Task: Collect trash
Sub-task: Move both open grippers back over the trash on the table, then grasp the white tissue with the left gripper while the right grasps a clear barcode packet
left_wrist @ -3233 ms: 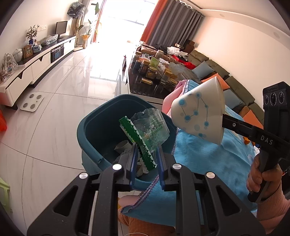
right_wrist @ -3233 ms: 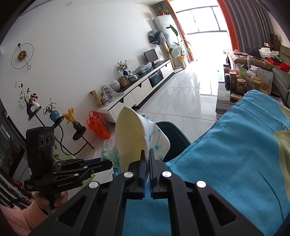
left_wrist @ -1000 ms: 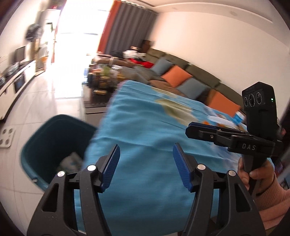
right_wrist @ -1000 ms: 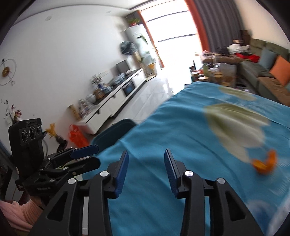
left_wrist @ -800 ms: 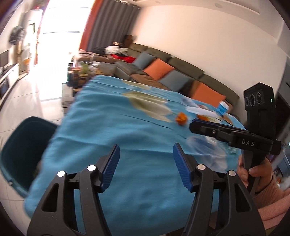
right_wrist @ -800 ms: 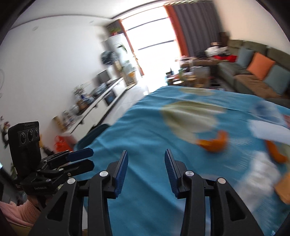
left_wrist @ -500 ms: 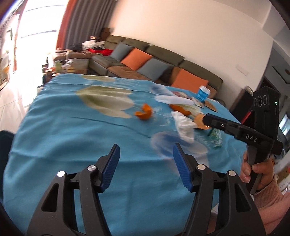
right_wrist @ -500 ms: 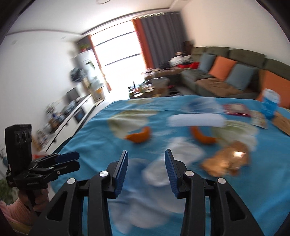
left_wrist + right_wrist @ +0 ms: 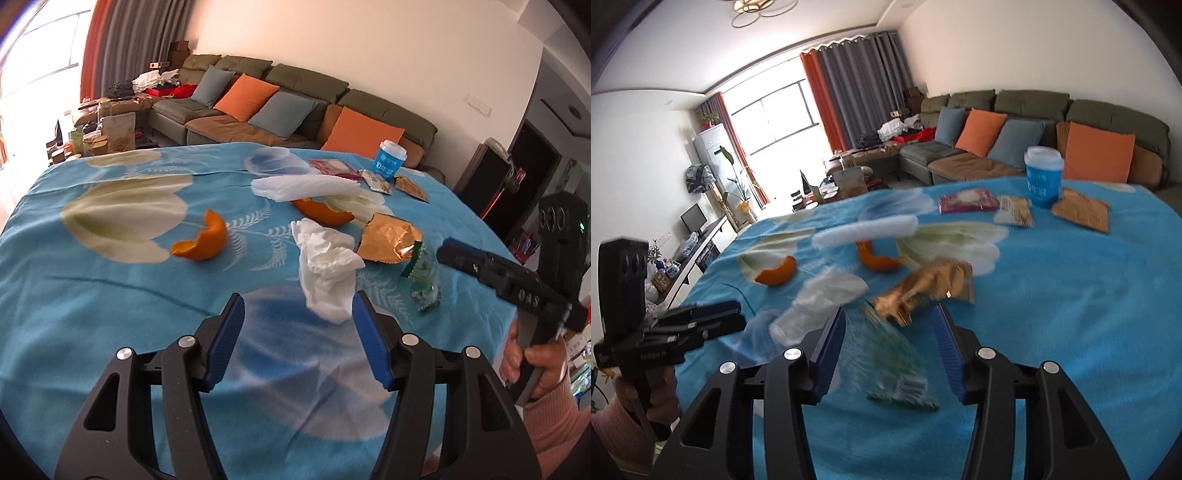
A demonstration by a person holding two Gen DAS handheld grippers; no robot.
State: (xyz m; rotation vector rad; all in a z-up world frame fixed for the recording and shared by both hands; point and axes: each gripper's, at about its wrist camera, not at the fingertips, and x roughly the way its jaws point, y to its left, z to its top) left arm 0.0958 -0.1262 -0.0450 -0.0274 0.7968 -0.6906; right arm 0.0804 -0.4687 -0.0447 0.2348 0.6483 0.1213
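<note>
While both grippers hover over the blue cloth (image 9: 92,295), we count two orange peels (image 9: 201,242), one tissue (image 9: 325,273), one cup (image 9: 389,159); left gripper (image 9: 297,336) apart, empty; right gripper (image 9: 888,347) just widened, nothing clamped.

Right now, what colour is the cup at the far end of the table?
The cup is blue with a white lid, clearest in the right wrist view.

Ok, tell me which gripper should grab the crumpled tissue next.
Left. The left gripper is open with the tissue just ahead of its jaws. The right gripper, also open, lines up with the green wrapper instead.
</note>
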